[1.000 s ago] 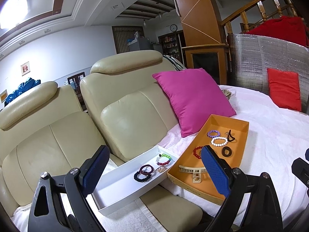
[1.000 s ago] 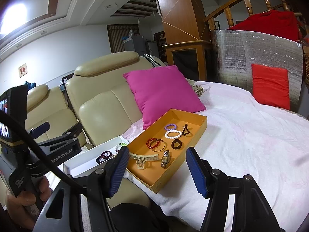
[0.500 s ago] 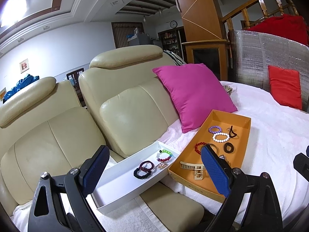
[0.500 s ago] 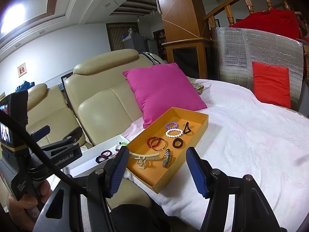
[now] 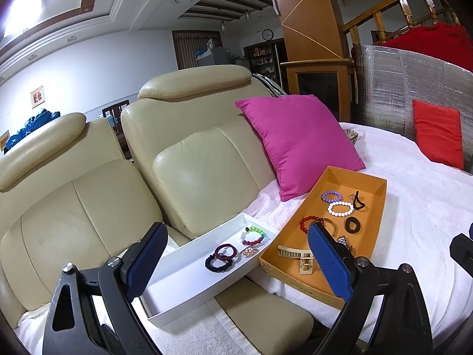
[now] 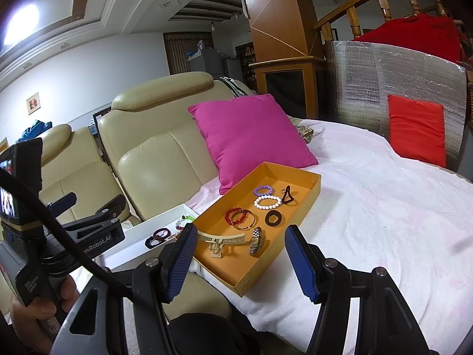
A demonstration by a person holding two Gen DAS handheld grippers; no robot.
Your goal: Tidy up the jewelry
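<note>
An orange tray (image 5: 379, 204) (image 6: 224, 204) on the white bedspread holds a purple bead bracelet (image 6: 263, 190), a white bead bracelet (image 6: 267, 201), a red bead bracelet (image 6: 232, 216), a beige hair claw (image 6: 220, 241), a watch (image 6: 256, 241) and dark hair ties. A white tray (image 5: 189, 269) (image 6: 130, 242) to its left holds a multicolour bead bracelet (image 5: 254, 235), dark hair ties (image 5: 221, 257) and a small brooch. My left gripper (image 5: 236, 266) is open and empty above the white tray's near end. My right gripper (image 6: 241, 261) is open and empty near the orange tray's front edge.
A beige leather sofa (image 5: 189, 165) stands behind the trays. A magenta pillow (image 5: 298, 142) leans on it beside the orange tray. A red pillow (image 6: 416, 130) rests against a silver foil panel at the back right. A white cloth (image 6: 384, 207) covers the surface.
Both grippers have drifted slightly; the trays sit a little higher and further in the views. Both grippers stay open and empty.
</note>
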